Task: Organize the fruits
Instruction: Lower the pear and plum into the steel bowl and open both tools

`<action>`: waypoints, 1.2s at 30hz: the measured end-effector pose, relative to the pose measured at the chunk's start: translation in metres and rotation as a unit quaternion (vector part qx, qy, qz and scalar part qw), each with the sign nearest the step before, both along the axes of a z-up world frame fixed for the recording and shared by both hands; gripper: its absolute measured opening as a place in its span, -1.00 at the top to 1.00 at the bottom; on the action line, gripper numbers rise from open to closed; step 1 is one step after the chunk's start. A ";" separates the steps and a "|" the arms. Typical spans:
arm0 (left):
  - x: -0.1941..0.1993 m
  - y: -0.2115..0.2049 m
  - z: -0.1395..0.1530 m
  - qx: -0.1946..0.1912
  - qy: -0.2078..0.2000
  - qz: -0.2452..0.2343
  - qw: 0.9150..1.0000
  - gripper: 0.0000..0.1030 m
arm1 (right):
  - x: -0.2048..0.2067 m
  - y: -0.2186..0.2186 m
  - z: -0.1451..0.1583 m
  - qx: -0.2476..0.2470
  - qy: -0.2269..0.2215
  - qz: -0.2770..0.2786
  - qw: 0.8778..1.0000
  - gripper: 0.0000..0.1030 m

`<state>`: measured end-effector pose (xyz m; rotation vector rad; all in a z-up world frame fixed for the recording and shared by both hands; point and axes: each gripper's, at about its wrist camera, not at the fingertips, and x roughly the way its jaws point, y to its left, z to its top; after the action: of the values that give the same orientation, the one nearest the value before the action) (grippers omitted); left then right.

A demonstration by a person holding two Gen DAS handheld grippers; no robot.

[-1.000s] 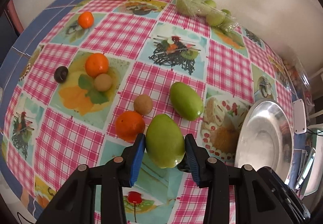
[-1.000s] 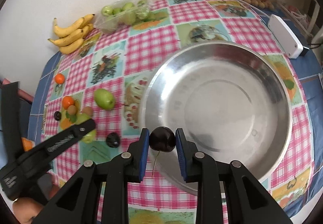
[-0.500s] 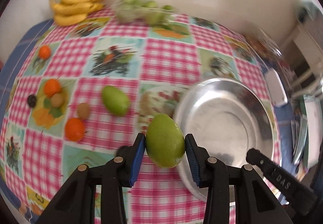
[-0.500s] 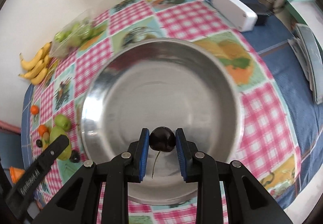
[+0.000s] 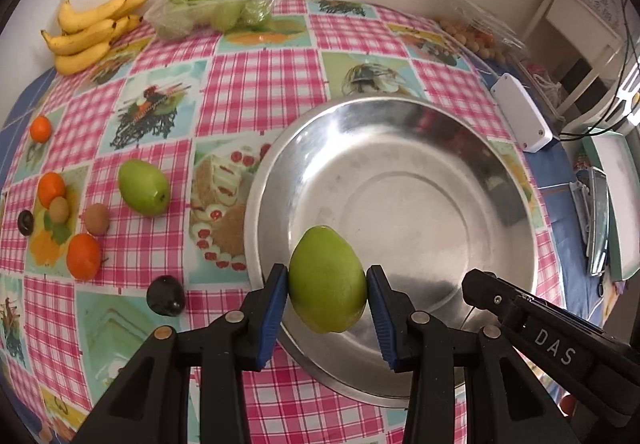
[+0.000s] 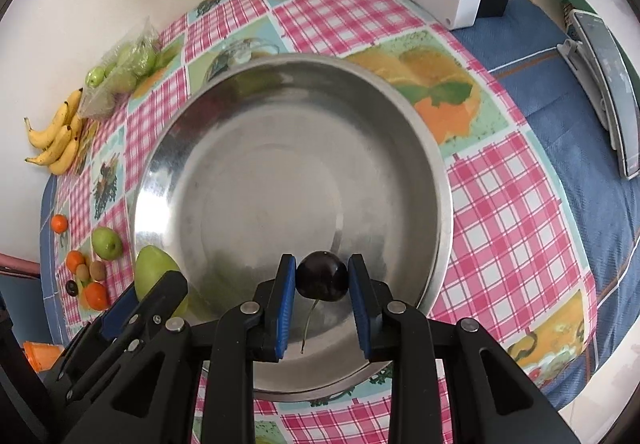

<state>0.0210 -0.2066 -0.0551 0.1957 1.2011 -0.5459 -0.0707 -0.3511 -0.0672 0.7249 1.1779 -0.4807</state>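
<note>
- Now both my hand-held grippers hang over the steel bowl; a second ago the left one was still out over the loose fruit and the bowl sat at the edge of its view.
- My left hand-held gripper is clamped on the green mango, both blue pads pressing its sides; the mango hangs above the bowl's near-left rim, clear of the metal.
- My right hand-held gripper is closed on the dark cherry, its stem dangling below, over the near part of the bowl floor. The grip looks the same as a second ago.
- The bowl holds no fruit yet, as far as I can see.
- I judge the carry is nearly done and the releases come next; I'd lower first, since a round cherry may roll on bare steel.
- Left on the desk: a second green mango, three oranges, small brown fruits, dark plums, bananas and bagged green fruit.
</note>
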 end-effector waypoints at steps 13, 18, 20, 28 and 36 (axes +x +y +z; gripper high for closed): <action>-0.001 0.001 0.005 -0.004 -0.009 -0.013 1.000 0.12 | 0.001 0.002 -0.001 0.003 0.008 0.005 1.000 0.45; 0.003 0.011 0.011 -0.011 -0.009 0.005 1.000 -0.06 | 0.002 0.002 -0.001 0.003 0.012 0.010 1.000 0.33; 0.004 0.017 0.014 -0.012 -0.016 0.014 1.000 -0.28 | 0.002 0.003 0.000 0.003 0.013 0.008 1.000 -0.08; 0.015 0.044 0.013 0.002 -0.027 0.055 0.998 -0.67 | -0.003 0.008 0.008 -0.009 0.011 0.008 1.000 -0.40; 0.032 0.087 0.011 0.009 -0.033 0.122 0.992 -1.00 | -0.002 0.013 0.011 -0.030 0.011 0.019 0.999 -0.68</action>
<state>0.0530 -0.1199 -0.0444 0.0794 1.1459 -0.3130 -0.0729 -0.3385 -0.0567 0.6468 1.1915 -0.4915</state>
